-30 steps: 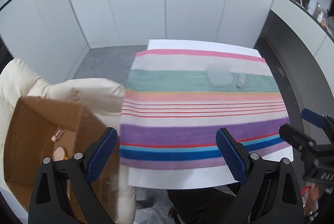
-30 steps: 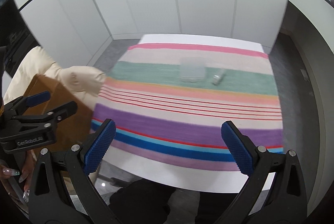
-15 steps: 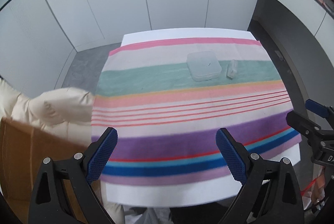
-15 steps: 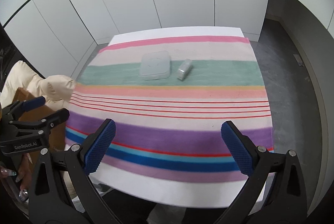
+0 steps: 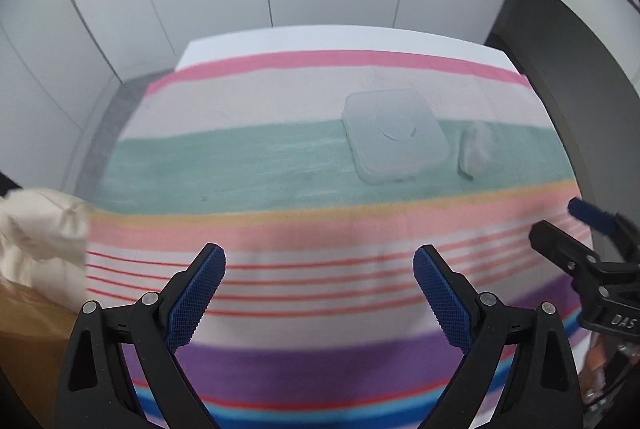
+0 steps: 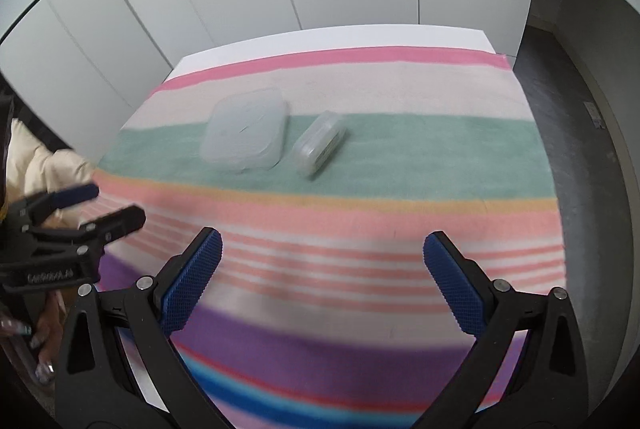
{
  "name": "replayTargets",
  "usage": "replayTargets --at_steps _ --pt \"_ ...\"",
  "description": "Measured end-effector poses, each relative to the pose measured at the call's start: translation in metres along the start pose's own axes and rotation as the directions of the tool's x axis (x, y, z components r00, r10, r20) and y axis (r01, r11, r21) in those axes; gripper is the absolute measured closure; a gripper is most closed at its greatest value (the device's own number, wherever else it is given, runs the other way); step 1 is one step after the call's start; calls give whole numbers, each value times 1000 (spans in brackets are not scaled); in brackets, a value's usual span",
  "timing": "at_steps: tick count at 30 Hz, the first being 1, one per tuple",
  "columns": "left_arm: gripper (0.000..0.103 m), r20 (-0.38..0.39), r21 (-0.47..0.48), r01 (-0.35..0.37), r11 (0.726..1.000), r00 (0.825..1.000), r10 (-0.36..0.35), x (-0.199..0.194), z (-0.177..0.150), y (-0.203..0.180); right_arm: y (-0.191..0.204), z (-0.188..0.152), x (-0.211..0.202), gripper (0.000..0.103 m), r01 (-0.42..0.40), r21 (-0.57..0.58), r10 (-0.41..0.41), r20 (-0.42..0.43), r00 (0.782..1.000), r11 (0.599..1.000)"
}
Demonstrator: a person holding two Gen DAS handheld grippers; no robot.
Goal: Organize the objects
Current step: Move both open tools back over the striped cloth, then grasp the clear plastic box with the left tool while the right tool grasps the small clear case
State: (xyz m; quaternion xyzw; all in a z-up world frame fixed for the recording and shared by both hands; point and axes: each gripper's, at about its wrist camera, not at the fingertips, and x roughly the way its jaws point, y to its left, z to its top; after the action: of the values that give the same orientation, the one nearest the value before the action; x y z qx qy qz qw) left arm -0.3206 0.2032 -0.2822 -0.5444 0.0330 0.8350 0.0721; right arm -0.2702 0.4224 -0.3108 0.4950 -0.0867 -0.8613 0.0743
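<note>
Left gripper (image 5: 319, 269) jaws spread wide, empty, above striped cloth (image 5: 280, 165). Right gripper (image 6: 322, 257) likewise agape, holding nothing. Square clear box (image 6: 245, 130) on green stripe, well ahead of both jaw pairs. Small clear case (image 6: 319, 143) just beside box, on its right, apart.

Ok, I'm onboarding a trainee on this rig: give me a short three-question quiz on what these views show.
1. True or false: the square translucent plastic box touches the small clear rectangular case.
2. Which stripe of the striped cloth do both lie on? A pink, B green, C purple.
3. Fill in: the left gripper and right gripper are both ___.

Key: 1 false, they lie apart; 2 B; 3 open, holding nothing.
</note>
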Motion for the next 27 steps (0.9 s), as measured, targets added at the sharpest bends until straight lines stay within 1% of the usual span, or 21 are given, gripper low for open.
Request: replayTargets --at_steps 2,3,4,6,8,9,10,12,13,14,15,16,19,22,23,26,27 --pt "7 -12 -41 16 999 1000 -17 12 6 1 -7 10 14 2 -4 44 5 -6 1000 999" --pt "7 -13 -58 27 998 1000 -28 17 9 1 -11 15 20 5 -7 74 8 -5 1000 997" --pt "7 -13 -71 36 997 999 -37 21 10 0 -15 21 27 6 -18 115 19 -4 1000 993" --pt "7 -11 -83 51 995 999 -52 27 15 -3 -17 31 37 7 -38 158 37 6 999 987" --pt "7 -7 -85 56 995 998 -56 32 19 -7 -16 41 47 14 -20 181 17 16 1000 983" --pt "7 -6 -86 59 995 998 -60 34 21 -9 -14 44 52 22 -13 187 10 15 1000 982" --pt "7 -8 -88 63 994 998 -64 37 23 -11 -12 47 59 35 -5 190 5 3 1000 982" --pt "7 -21 -90 83 992 996 -86 42 26 -15 -10 50 74 58 6 190 1 -36 999 982" --pt "7 -29 -91 101 991 994 -104 44 27 -16 -8 52 77 78 42 160 -40 -13 999 986" --pt "7 -35 -95 111 989 993 -115 45 29 -19 -8 52 81 86 45 147 -43 -23 999 988" --pt "7 -39 -100 116 988 992 -120 47 31 -22 -10 51 84 86 35 152 -30 -35 999 988" --pt "7 -44 -103 122 987 991 -127 48 33 -25 -14 49 85 86 23 165 -18 -29 999 986" --pt "7 -73 -95 121 988 989 -128 59 44 -39 -22 41 84 86 54 166 -52 -18 998 985" --pt "7 -102 -54 63 997 992 -68 74 55 -59 -28 36 85 86 82 166 -79 -23 997 983" --pt "7 -104 -52 39 998 994 -44 79 58 -64 -30 35 86 86 87 165 -85 -23 996 982" --pt "6 -124 -58 -3 998 992 -5 97 67 -73 -33 30 90 86 94 166 -91 -25 996 982" --pt "6 -113 -55 -30 998 993 23 99 70 -76 -34 29 92 86 93 164 -90 -25 996 982"
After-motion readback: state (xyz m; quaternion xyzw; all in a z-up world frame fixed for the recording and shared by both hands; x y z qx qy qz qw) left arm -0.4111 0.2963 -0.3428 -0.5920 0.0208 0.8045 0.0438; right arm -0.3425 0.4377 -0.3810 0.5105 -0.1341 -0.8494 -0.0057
